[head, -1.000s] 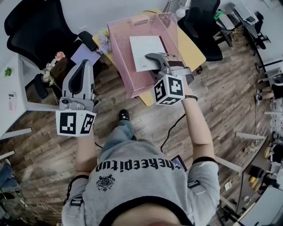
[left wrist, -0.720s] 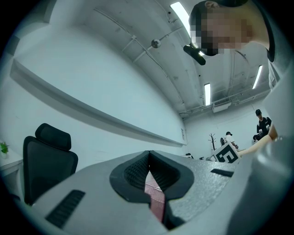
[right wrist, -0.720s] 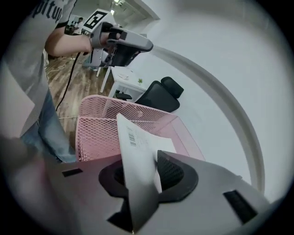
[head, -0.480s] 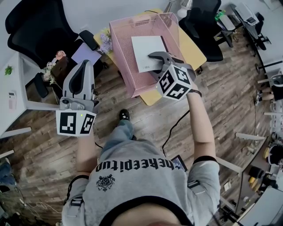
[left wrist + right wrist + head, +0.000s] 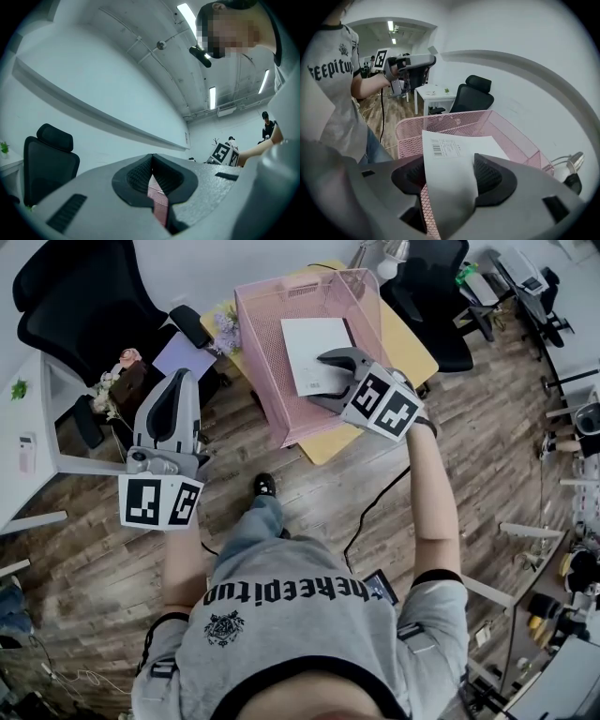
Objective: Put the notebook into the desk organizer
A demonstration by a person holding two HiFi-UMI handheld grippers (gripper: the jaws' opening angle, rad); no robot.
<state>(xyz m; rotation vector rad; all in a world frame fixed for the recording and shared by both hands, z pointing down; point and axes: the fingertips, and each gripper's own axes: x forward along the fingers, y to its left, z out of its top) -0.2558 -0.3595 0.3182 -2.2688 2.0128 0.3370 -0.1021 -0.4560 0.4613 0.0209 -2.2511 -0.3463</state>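
right gripper (image 5: 319, 379): jaws just opened, astride lower edge of notebook (image 5: 314, 341) | notebook lay in desk organizer (image 5: 262, 362), upper centre | left gripper (image 5: 176, 381): clenched empty, farther off

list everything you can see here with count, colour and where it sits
desk organizer: one, pink mesh, on the table
notebook: one, white, inside the desk organizer
table: one, yellow, under the desk organizer
office chairs: two, black, one top left, one top right behind the table
desk: one, white, far left
pad: one, lilac, left of the table
lamp: one, white, top edge
right gripper: one, grey, over the desk organizer, jaws have just been opening, apart with the notebook between them
left gripper: one, grey, held left of the table, jaws together
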